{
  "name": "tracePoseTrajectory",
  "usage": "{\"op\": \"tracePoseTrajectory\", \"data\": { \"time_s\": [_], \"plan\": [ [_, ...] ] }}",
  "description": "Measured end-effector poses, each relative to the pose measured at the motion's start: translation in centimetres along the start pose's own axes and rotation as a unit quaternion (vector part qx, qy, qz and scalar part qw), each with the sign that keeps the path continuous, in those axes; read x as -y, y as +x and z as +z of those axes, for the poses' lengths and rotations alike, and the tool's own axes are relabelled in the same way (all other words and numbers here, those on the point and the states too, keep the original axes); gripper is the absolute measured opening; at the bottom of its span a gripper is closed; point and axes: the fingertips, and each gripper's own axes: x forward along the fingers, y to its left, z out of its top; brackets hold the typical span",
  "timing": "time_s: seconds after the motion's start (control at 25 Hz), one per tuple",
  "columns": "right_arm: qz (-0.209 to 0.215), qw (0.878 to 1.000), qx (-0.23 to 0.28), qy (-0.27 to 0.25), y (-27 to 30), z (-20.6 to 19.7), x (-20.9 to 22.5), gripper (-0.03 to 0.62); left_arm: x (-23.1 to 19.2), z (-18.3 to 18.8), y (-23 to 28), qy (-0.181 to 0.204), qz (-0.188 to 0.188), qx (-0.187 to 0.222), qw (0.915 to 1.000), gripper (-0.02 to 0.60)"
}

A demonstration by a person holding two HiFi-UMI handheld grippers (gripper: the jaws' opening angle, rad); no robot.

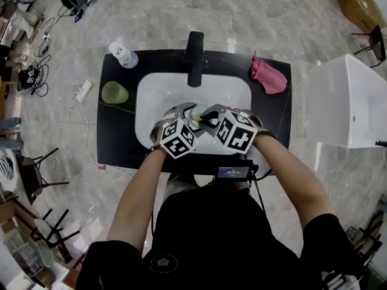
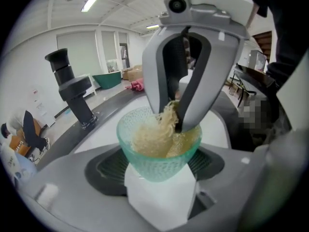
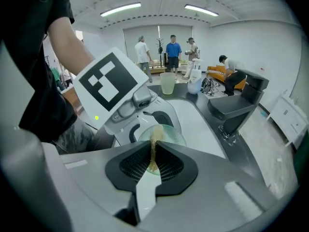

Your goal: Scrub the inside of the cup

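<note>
- Translucent teal cup [image 2: 155, 167] with a dimpled wall, wide mouth and narrower base; the inside looks wet and yellowish.
- The cup is held up over the white sink basin [image 1: 233, 95], near its front edge, between the two grippers [image 1: 196, 113].
- Left gripper [image 1: 183, 117]: tongs spread wide and clamped on the cup's outer wall, one dark ribbed pad on each side.
- Beige fibrous scrubber [image 2: 150, 137], loofah-like, fills the inside of the cup and touches the inner wall.
- Right gripper [image 3: 153, 162]: tongs pressed together and pinching the scrubber, which shows as a thin beige strip; its tips reach into the cup mouth [image 2: 172, 121].
- Basin is set in a black countertop [image 1: 121, 139] with a black faucet [image 1: 194, 56] at the back.
- On the counter left of the basin stand a pale green tumbler [image 1: 114, 92] and a white bottle [image 1: 123, 54]; a pink cloth [image 1: 268, 77] lies at the right.
- Writing: black-and-white square markers on both gripper cubes [image 1: 178, 139]; the small screen [image 1: 234, 173] below the hands has text too small to read.
</note>
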Motion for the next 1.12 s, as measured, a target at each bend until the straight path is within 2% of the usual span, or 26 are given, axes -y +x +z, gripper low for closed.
{"op": "tracePoseTrajectory", "data": {
  "time_s": [0.12, 0.32, 0.88, 1.12],
  "plan": [
    [0.009, 1.000, 0.015, 0.021, 0.1, 0.9, -0.2, 0.037, -0.3, -0.3, 0.1, -0.005, 0.004, 0.000, 1.0000, 0.367],
    [0.011, 0.999, 0.029, 0.028, -0.1, 1.9, -0.1, 0.037, -0.3, -0.3, 0.1, -0.009, 0.006, -0.001, 0.9999, 0.367],
    [-0.044, 0.997, 0.057, 0.040, -0.4, 1.8, 3.2, 0.037, -1.4, -3.2, 1.1, -0.042, 0.008, -0.008, 0.9990, 0.367],
    [-0.074, 0.992, 0.074, 0.071, -1.7, 1.3, 5.7, 0.037, -2.3, -4.7, 2.4, -0.062, 0.006, -0.019, 0.9979, 0.367]
  ]
}}
